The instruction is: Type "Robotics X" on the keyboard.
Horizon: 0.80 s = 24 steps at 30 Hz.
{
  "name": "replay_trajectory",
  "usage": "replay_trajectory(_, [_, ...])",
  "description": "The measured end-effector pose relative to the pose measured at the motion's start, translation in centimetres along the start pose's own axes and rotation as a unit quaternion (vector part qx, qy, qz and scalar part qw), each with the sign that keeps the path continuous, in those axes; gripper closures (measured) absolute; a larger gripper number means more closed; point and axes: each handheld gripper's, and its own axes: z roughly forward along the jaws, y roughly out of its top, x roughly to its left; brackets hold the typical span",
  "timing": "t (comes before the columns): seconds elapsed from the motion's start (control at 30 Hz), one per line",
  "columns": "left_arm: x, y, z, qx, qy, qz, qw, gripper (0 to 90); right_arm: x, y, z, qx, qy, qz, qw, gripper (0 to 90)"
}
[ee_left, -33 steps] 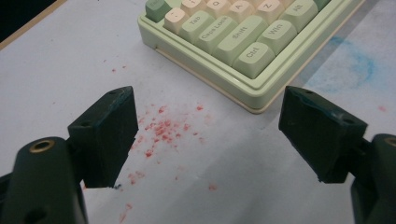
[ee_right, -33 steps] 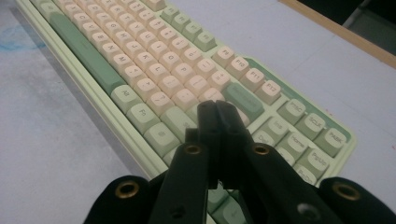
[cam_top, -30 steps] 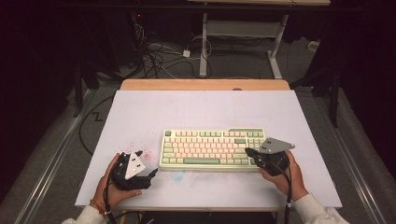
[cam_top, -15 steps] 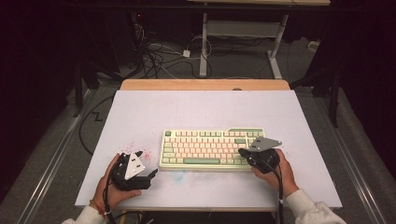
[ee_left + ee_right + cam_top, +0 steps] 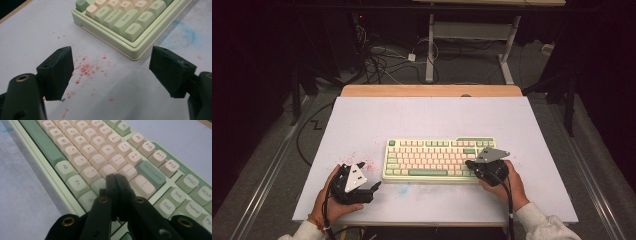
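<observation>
Keyboard under closed right tool; left tool apart over red specks.

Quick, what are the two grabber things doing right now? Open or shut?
Left gripper: open, holding nothing, jaws wide above the table beside the keyboard.
Right gripper: shut, nothing between the jaws, its tips over the keyboard's right-hand keys.

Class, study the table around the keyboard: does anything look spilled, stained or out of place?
Yes. Red specks are scattered on the white table beside the keyboard, near its left front corner, and a faint blue smudge marks the surface along its front edge. Both look like stains on the table. The keyboard itself sits square.
</observation>
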Motion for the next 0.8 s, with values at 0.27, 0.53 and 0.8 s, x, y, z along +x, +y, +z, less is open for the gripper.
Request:
replay_trajectory(0.27, [0.6,1.3,-0.9,-0.031,-0.024,-0.034,0.9986,32.3,-0.1,-0.4,0.1,-0.001,0.001,0.004,1.0,90.0])
replay_trajectory(0.53, [0.9,4.2,-0.4,-0.017,-0.056,-0.027,0.9979,74.4,0.0,-0.5,0.1,-0.005,-0.003,0.008,1.0,90.0])
replay_trajectory(0.8, [0.2,7.1,1.4,-0.003,-0.079,0.006,0.9968,87.7,0.1,-0.5,0.1,-0.007,-0.005,0.009,0.9999,90.0])
